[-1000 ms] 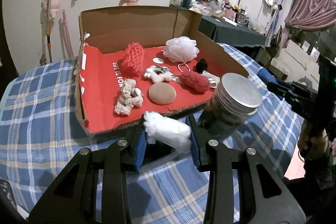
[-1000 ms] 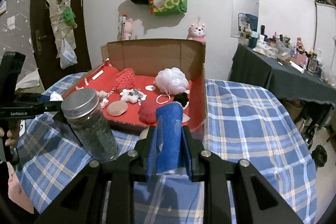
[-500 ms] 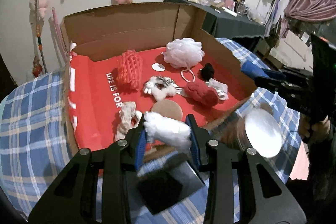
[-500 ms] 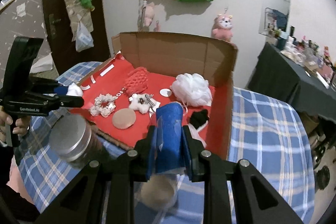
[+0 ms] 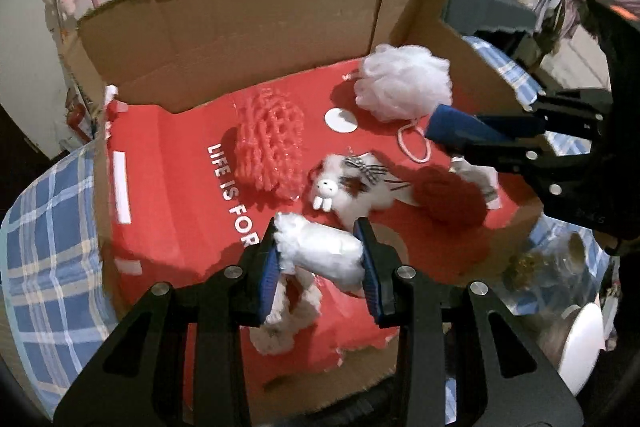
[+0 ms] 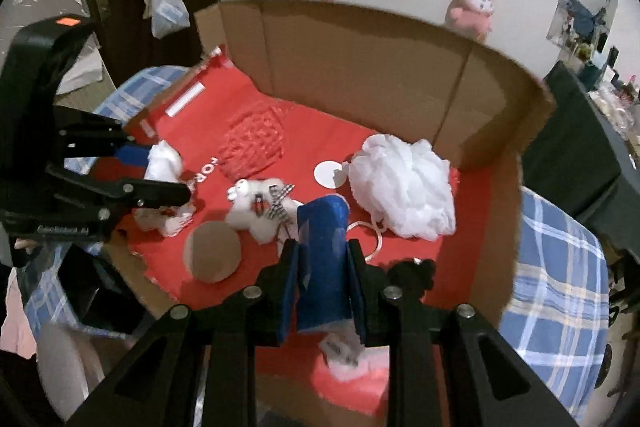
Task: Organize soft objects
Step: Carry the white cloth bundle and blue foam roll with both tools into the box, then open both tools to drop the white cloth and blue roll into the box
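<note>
Both claws hang over the cardboard box (image 5: 248,23), the left claw (image 5: 320,259) clenched crosswise on a white fluffy wad (image 5: 320,253), the right claw (image 6: 324,287) gripping an upright blue sponge (image 6: 324,251).

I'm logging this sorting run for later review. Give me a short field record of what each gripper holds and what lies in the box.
left gripper: shut on white fluffy piece, over the box
right gripper: shut on blue foam piece, over the box
container: cardboard box with red lining
inside: white bath pouf, red mesh sleeve, white bunny plush, red yarn ball, tan round sponge
</note>
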`<action>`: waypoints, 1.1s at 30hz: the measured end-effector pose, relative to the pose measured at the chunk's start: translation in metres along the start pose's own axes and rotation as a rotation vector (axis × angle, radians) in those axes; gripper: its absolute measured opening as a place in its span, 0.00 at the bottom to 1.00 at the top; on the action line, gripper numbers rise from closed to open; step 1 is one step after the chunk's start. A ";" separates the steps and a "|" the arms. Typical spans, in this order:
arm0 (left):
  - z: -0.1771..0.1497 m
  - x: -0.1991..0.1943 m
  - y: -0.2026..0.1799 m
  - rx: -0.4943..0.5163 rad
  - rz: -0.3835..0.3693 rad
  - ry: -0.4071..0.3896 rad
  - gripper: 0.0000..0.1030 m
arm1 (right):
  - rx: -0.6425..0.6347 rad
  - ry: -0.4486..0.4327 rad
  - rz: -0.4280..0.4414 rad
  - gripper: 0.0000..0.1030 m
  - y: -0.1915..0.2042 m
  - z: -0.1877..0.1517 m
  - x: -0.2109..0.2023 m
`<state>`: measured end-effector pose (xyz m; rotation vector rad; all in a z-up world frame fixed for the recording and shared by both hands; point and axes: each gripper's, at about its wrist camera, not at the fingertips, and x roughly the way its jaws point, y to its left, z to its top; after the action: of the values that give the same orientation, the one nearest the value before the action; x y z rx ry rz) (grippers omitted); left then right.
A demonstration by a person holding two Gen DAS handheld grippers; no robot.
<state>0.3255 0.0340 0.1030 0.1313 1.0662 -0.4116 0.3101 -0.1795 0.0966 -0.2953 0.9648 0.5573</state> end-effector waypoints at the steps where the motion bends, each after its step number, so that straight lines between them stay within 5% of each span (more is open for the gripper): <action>1: 0.003 0.005 0.001 0.002 0.002 0.014 0.32 | -0.001 0.015 0.001 0.25 0.001 0.003 0.006; 15: 0.021 0.047 0.019 0.001 0.060 0.134 0.32 | -0.040 0.146 -0.043 0.25 0.000 0.019 0.054; 33: 0.026 0.063 0.019 0.022 0.092 0.162 0.38 | -0.066 0.218 -0.086 0.25 -0.009 0.020 0.075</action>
<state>0.3802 0.0269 0.0585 0.2352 1.2101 -0.3340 0.3622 -0.1538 0.0443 -0.4614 1.1399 0.4854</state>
